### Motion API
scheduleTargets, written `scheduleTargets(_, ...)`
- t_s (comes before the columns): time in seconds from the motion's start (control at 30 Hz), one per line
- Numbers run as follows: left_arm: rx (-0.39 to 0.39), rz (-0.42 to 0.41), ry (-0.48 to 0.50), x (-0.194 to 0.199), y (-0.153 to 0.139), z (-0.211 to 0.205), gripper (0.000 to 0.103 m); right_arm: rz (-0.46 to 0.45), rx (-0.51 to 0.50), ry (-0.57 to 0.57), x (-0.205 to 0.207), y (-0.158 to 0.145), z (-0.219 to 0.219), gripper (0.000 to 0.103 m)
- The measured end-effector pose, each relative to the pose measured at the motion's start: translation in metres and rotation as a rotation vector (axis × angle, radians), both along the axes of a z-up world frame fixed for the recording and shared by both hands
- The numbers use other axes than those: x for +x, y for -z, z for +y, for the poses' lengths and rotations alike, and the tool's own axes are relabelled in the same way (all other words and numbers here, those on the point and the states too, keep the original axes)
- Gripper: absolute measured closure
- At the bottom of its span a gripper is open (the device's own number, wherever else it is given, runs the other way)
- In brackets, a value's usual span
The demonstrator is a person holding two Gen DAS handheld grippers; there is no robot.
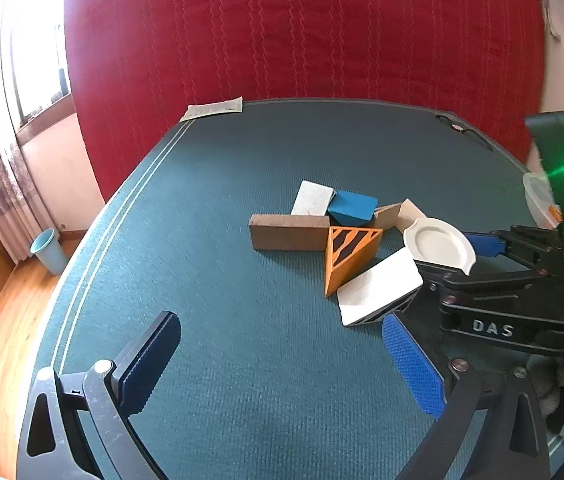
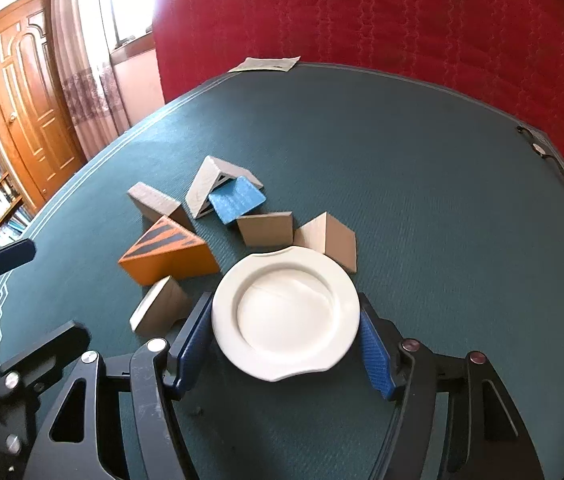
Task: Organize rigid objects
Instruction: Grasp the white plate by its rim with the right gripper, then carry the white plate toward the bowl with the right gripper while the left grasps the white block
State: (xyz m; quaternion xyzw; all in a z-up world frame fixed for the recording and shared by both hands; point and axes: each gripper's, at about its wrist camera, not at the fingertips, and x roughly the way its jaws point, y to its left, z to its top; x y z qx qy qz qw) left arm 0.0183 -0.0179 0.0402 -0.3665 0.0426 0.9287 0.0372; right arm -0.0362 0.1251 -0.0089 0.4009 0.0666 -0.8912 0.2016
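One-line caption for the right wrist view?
Right gripper jaws closed on round white plate beside orange striped wedge block on green table.

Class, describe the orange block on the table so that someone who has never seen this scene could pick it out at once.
Start at the green table, then find the cluster of blocks beside the white plate. The orange block is a wedge lying at the cluster's near left edge. It is the only orange piece, and its triangular face carries dark diagonal stripes.

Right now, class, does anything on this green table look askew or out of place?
Yes. The blocks lie in a jumble: the blue block leans tilted against the grey triangular block, and the orange striped wedge lies at an angle to the others. The white plate sits among them, between the right gripper jaws.
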Motion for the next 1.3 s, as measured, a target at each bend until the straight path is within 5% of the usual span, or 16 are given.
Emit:
scheduleTargets(0.77,0.016,0.017,-0.088,0.010,-0.009,-0.045,0.000,-0.006,-0.020,-0.209,0.066,0.001,-0.041,0.036)
scheduleTargets(1.3,-0.033,-0.051,-0.046,-0.005,0.011,0.008,0.000,0.027,-0.057,-0.058,0.079,-0.013,0.040,0.036)
